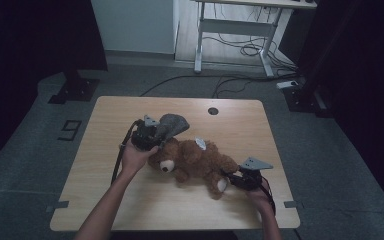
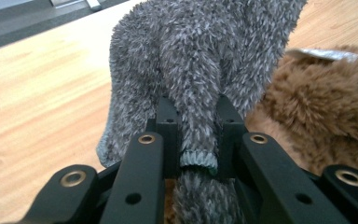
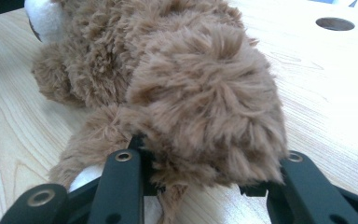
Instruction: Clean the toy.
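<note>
A brown teddy bear (image 1: 197, 162) lies on its side in the middle of the wooden table (image 1: 105, 165), its white muzzle towards the front left. My left gripper (image 1: 158, 131) hovers just behind the bear's head, shut on a grey fuzzy knit piece (image 1: 174, 124). Up close, a fold of that grey knit piece (image 2: 200, 70) with a ribbed hem is pinched between the black jaws of the left gripper (image 2: 196, 121), and brown bear fur (image 2: 317, 112) lies to the right. My right gripper (image 1: 229, 179) is shut on the bear's leg; its leg fur (image 3: 205, 107) bulges over the right gripper (image 3: 198, 179).
A round cable hole (image 1: 212, 110) sits near the table's far edge. A white tag (image 1: 200, 143) sticks up from the bear. Behind the table stand a white desk frame (image 1: 230, 35), floor cables (image 1: 230, 82) and black stand bases (image 1: 74, 90).
</note>
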